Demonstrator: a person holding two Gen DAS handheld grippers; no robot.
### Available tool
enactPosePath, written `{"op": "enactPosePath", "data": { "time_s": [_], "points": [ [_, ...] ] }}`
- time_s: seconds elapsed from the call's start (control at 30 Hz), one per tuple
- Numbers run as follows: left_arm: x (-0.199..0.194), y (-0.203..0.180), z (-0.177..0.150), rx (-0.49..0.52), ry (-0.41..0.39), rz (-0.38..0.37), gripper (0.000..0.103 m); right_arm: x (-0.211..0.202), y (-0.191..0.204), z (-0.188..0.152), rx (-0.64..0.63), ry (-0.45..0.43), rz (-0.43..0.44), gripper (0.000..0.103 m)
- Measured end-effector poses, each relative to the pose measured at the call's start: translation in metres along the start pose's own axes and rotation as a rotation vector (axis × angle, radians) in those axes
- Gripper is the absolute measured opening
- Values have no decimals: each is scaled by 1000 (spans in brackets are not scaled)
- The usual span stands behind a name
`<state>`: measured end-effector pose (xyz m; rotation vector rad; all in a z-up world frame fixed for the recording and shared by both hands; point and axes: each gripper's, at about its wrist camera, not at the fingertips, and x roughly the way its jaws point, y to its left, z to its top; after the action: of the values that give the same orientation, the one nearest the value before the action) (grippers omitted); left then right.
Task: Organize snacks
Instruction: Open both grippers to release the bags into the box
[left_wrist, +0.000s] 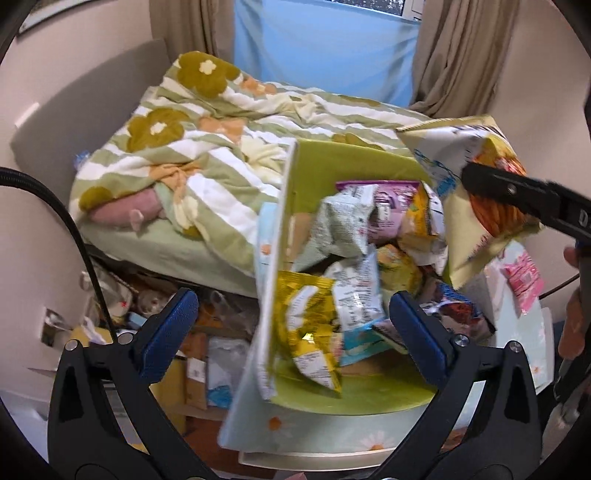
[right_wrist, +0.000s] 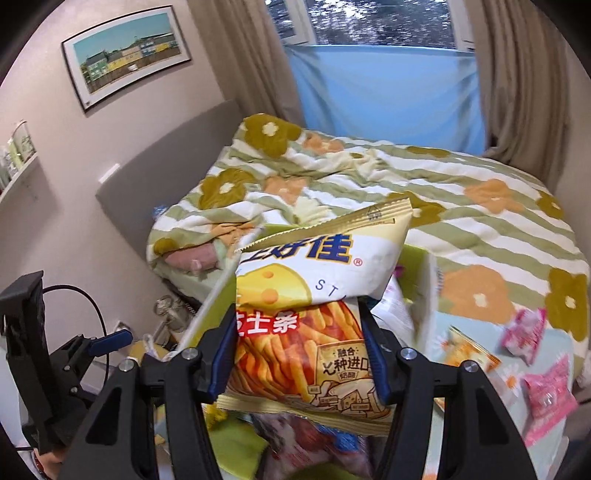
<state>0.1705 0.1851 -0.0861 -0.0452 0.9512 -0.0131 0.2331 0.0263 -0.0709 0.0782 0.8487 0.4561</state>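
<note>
Crinkly foil cheese-stick bag (right_wrist: 306, 317) (glossy), pinched flat.

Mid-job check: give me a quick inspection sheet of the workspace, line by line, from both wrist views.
Surface: daisy-print table top, mostly covered.
Job's things: green-lined box stuffed with snack packets; cheese-stick bag held above it; pink packets on the table top.
Clutter: cardboard and wrappers on the floor beside the box.
Tongs: left tongs open, empty; right tongs clamped on the cheese-stick bag.
Cables: black cable beside the left tongs.
Surroundings: bed with flowered blanket, curtains, framed picture.
</note>
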Motion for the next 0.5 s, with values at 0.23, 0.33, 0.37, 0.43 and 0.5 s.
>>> {"op": "enactPosePath", "data": {
  "time_s": [0.23,0.33,0.37,0.43,0.5],
  "points": [
    [-3,13,-5,-15,6,48,102,31,17,1,-7,40,56,58],
    [-5,16,-9,-27,11,55,102,34,13,-4,33,40,93,96],
    [-7,18,-9,-31,11,54,102,31,12,-6,37,23,95,103],
    [-10,18,-10,-36,7,56,102,24,11,-10,30,-4,81,103],
    [-12,17,-10,-39,3,52,102,16,8,-12,19,-17,67,103]
  ]
}}
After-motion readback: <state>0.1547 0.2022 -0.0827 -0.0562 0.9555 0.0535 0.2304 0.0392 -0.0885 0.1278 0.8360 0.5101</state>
